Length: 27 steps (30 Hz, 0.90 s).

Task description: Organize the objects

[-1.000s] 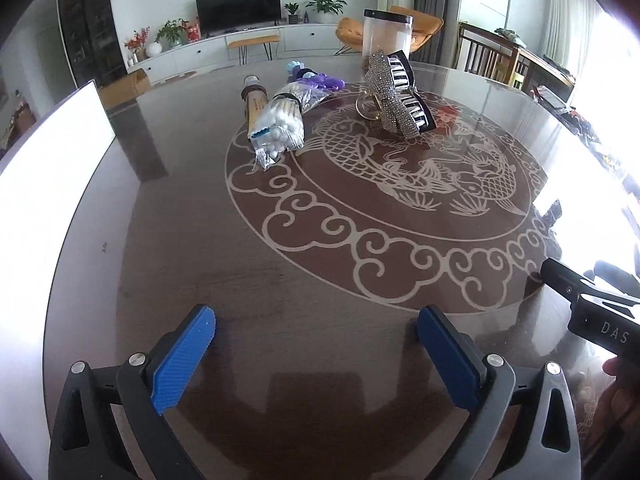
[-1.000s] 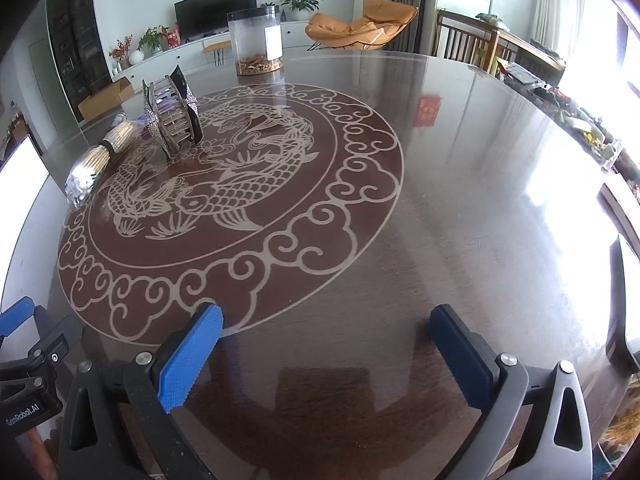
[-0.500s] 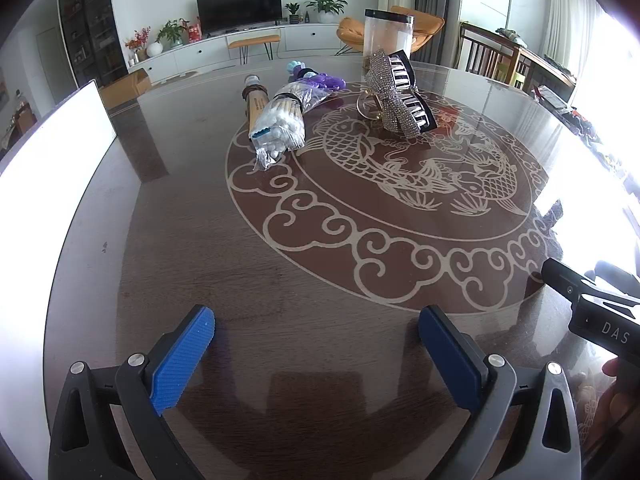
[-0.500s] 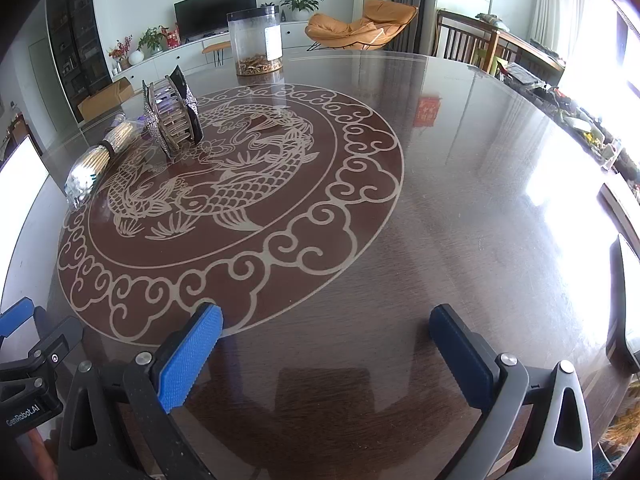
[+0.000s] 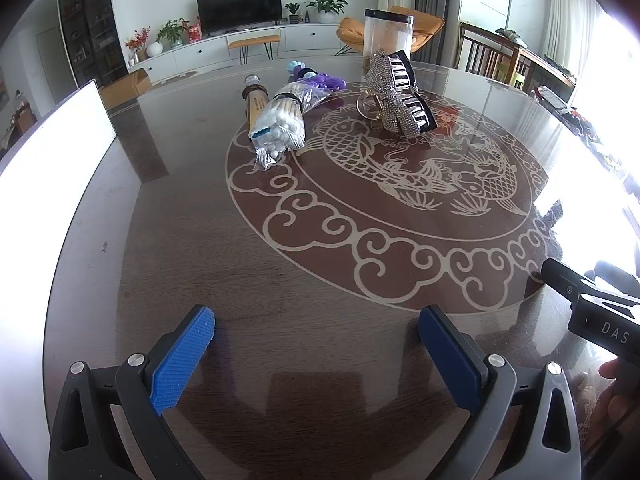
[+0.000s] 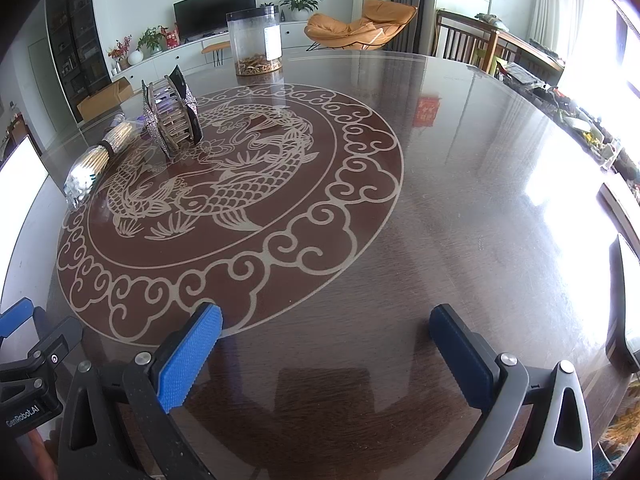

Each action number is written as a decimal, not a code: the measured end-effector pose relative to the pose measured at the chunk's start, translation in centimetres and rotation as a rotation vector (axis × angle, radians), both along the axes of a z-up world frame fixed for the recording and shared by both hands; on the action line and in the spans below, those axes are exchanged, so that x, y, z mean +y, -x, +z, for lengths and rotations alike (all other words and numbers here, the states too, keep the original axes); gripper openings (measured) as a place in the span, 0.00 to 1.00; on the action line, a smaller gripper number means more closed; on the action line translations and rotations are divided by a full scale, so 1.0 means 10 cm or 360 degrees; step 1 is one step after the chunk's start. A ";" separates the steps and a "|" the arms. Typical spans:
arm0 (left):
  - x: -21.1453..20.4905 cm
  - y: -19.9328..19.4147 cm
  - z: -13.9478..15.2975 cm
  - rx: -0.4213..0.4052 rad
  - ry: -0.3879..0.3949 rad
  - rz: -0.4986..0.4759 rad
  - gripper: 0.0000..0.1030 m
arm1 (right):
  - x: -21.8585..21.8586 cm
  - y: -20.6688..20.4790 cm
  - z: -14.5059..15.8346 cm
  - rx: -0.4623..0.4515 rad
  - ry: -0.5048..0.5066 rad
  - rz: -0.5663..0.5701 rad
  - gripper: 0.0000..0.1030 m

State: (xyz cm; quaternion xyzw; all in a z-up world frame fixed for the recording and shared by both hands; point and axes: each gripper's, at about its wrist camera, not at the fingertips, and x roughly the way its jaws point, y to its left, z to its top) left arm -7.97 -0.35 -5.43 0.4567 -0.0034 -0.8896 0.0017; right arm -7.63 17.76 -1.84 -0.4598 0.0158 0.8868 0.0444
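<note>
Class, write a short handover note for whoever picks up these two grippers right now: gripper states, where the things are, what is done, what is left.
Left gripper: open, empty, low over the near table.
Right gripper: open, empty, also at the near edge.
Things: bag of cotton swabs, a tube beside it, purple items behind, sparkly hair clip, clear jar at the far side.
Done: nothing visibly sorted.
Left: everything; likely start with the swabs.

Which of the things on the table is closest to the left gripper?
The bag of cotton swabs, lying on its side. The hair clip, tube and jar sit farther from the left gripper.
</note>
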 end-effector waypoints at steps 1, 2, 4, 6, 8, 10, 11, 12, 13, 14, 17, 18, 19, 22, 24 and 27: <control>0.00 0.00 0.00 0.0000 0.0002 0.0000 1.00 | 0.00 0.00 0.00 0.0000 0.0000 0.0000 1.00; 0.00 0.00 0.00 0.0000 0.0000 0.0000 1.00 | 0.00 0.00 0.00 0.0000 0.0000 0.0000 1.00; 0.00 0.00 0.00 0.0000 0.0000 0.0000 1.00 | 0.00 0.00 0.00 0.0000 0.0000 0.0000 1.00; 0.00 0.00 0.00 0.0000 0.0000 0.0000 1.00 | 0.00 0.00 0.00 0.0000 0.0000 0.0000 1.00; 0.00 0.00 0.00 0.0000 0.0000 0.0000 1.00 | 0.00 0.00 0.00 0.0000 0.0000 0.0000 1.00; 0.00 0.00 0.00 0.0000 0.0000 0.0000 1.00 | 0.00 0.00 0.00 0.0000 0.0000 0.0001 1.00; 0.00 0.00 0.00 0.0000 0.0001 0.0000 1.00 | 0.00 0.00 0.00 0.0000 0.0000 0.0000 1.00; 0.00 0.00 0.00 0.0000 0.0001 0.0000 1.00 | 0.00 0.00 0.00 0.0000 0.0000 0.0000 1.00; 0.00 0.00 0.00 0.0000 0.0000 0.0000 1.00 | 0.00 0.00 0.00 0.0000 0.0000 0.0001 1.00; 0.00 0.00 0.00 0.0000 0.0000 0.0000 1.00 | 0.00 0.00 0.00 0.0000 0.0000 0.0001 1.00; 0.00 0.00 0.00 -0.0001 0.0000 0.0000 1.00 | 0.00 0.00 0.00 0.0000 0.0000 0.0001 1.00; 0.00 0.00 0.00 -0.0001 -0.0004 -0.0002 1.00 | 0.00 0.00 0.00 0.0000 0.0000 0.0001 1.00; -0.02 0.03 0.00 -0.0003 -0.0006 -0.0006 1.00 | 0.00 0.00 0.00 0.0000 0.0000 0.0001 1.00; -0.03 0.06 0.00 -0.0026 -0.0020 -0.0045 1.00 | 0.00 0.01 -0.01 0.0001 0.0000 0.0001 1.00; -0.07 0.10 0.02 -0.0042 -0.0057 -0.0065 1.00 | 0.00 0.00 0.00 0.0001 0.0000 0.0001 1.00; -0.19 0.25 0.10 -0.0028 -0.0083 0.0007 1.00 | 0.00 0.00 0.00 0.0001 0.0000 0.0001 1.00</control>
